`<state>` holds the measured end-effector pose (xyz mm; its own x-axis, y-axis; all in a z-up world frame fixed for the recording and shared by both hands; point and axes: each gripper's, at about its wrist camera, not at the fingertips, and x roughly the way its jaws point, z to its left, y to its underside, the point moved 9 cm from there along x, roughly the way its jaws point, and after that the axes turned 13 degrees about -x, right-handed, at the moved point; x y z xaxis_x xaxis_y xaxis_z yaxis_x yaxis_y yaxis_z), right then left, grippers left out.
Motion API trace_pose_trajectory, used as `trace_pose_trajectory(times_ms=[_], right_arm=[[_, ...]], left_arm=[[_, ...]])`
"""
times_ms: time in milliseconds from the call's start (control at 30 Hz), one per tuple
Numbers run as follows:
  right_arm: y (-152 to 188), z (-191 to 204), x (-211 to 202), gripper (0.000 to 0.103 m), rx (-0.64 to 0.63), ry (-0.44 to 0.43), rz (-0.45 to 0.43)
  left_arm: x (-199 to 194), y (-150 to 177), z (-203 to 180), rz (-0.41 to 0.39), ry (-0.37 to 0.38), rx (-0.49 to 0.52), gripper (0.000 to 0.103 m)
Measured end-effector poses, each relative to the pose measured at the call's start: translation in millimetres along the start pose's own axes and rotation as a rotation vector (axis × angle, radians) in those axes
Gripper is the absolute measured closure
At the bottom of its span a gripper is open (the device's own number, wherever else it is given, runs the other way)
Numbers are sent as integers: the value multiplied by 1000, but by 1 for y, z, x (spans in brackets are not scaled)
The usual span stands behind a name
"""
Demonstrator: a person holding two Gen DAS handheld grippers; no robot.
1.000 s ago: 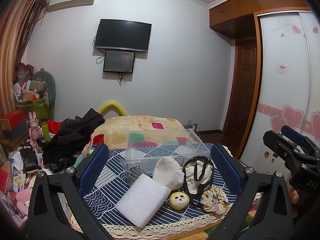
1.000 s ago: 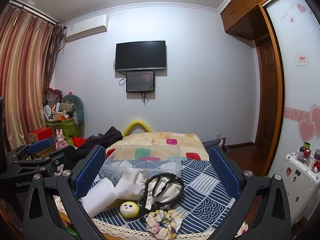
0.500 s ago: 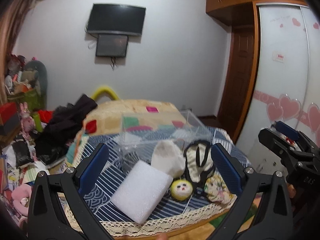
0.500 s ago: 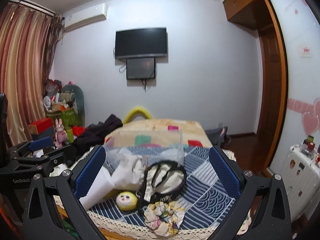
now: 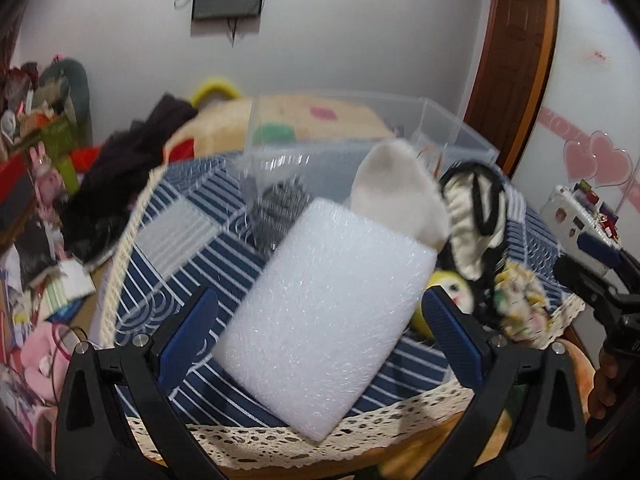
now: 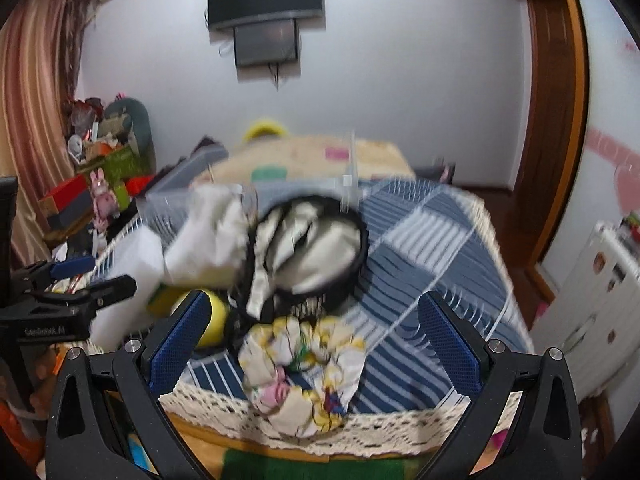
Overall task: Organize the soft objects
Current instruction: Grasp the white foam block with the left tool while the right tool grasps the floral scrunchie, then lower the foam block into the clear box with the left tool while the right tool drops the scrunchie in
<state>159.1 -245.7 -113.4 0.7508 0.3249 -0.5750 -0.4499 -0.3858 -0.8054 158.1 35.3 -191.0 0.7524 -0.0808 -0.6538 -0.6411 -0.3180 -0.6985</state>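
Left tool (image 5: 320,320), jaws wide, frames the foam block (image 5: 324,316) near the worktop's (image 5: 176,240) edge, apparently to grasp it. Right tool (image 6: 316,328), also wide, faces the scrunchie (image 6: 300,364); the bin (image 5: 360,136) waits behind.

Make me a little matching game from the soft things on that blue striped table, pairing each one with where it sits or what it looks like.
Things:
1. white foam block
2. floral scrunchie
3. yellow face ball
4. clear plastic box

Descriptions:
A. crumpled cloth near the lace edge, between the right gripper's open fingers
B. see-through, at the far side of the table
C. largest pale slab, between the left gripper's open fingers
D. round, partly hidden beside the foam

Pairs: 1-C, 2-A, 3-D, 4-B
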Motion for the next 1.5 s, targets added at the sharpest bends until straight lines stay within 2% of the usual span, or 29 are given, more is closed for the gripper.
trace_pose_trajectory(times_ms=[133, 267, 300, 367, 433, 500, 567, 633, 733, 833, 967, 1200, 1500], right_arm=[[25, -3, 16, 0, 28, -26, 101], [42, -6, 29, 1, 78, -75, 167], [45, -6, 30, 2, 88, -85, 180], [48, -5, 30, 13, 91, -101, 191], [49, -1, 29, 37, 75, -111, 196], [51, 5, 28, 54, 60, -140, 203], [50, 7, 27, 62, 54, -144, 198], [46, 7, 23, 75, 47, -136, 180], [42, 2, 15, 82, 66, -142, 149], [26, 0, 4, 86, 52, -125, 95], [5, 0, -10, 87, 35, -106, 24], [-53, -6, -22, 87, 3, -72, -95], [-107, -10, -13, 87, -19, -42, -192]], left_arm=[[14, 6, 7, 42, 7, -24, 0], [17, 8, 10, 28, 12, -29, 0], [16, 8, 9, 24, 14, -26, 6], [14, 7, 6, 14, 20, -19, 7], [9, 5, 3, -1, 30, -11, 8], [4, 4, -1, -20, 33, 2, 8], [-4, 2, -4, -45, 29, 15, 8], [-11, -2, -6, -67, 31, 16, 8], [-21, -10, -6, -96, 41, 2, 8], [-33, -20, -4, -132, 43, -17, 8], [-51, -37, 1, -187, 43, -36, 8], [-64, -72, -4, -262, 33, -22, 8], [-55, -121, -17, -286, 76, -26, 8]])
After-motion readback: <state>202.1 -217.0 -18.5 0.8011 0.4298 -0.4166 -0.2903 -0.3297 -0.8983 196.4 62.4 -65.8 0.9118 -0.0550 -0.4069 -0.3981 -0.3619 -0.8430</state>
